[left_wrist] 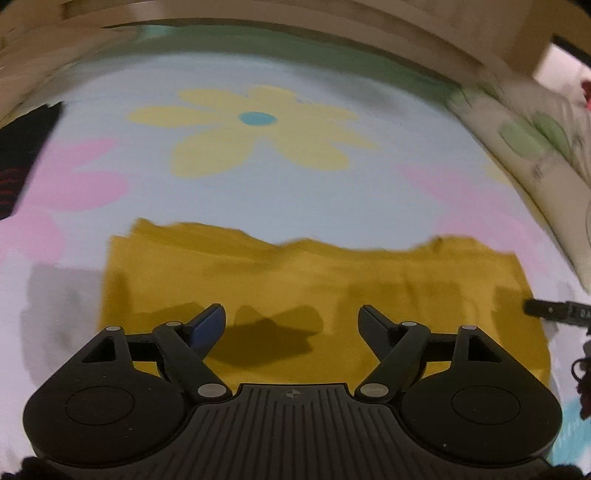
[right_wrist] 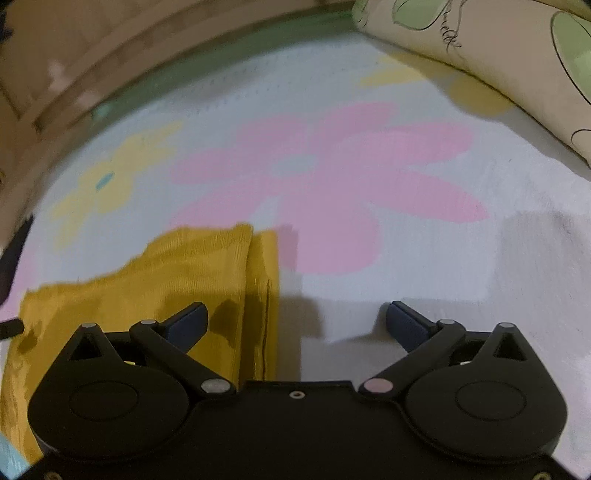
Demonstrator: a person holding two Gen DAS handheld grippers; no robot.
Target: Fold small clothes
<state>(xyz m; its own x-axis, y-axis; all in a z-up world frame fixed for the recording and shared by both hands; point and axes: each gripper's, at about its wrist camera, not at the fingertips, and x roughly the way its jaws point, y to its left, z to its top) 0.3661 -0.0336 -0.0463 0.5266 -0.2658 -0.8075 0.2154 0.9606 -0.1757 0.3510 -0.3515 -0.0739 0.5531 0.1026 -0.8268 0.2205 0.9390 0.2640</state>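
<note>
A mustard-yellow garment (left_wrist: 303, 280) lies flat, folded, on a pale blue bedsheet (left_wrist: 258, 192) printed with big yellow and pink flowers. My left gripper (left_wrist: 291, 317) is open and empty, hovering over the garment's near middle. In the right wrist view the garment (right_wrist: 155, 280) fills the lower left, with a folded strip along its right edge. My right gripper (right_wrist: 295, 319) is open and empty, straddling that right edge, its left finger over the cloth and its right finger over bare sheet. The right gripper's tip (left_wrist: 546, 308) shows at the garment's right edge in the left wrist view.
A cream pillow with green leaf print (right_wrist: 498, 62) lies at the far right of the bed, also in the left wrist view (left_wrist: 535, 140). A wooden bed frame (left_wrist: 332, 26) runs along the far side. A black cloth with red marks (left_wrist: 22, 155) lies at the left.
</note>
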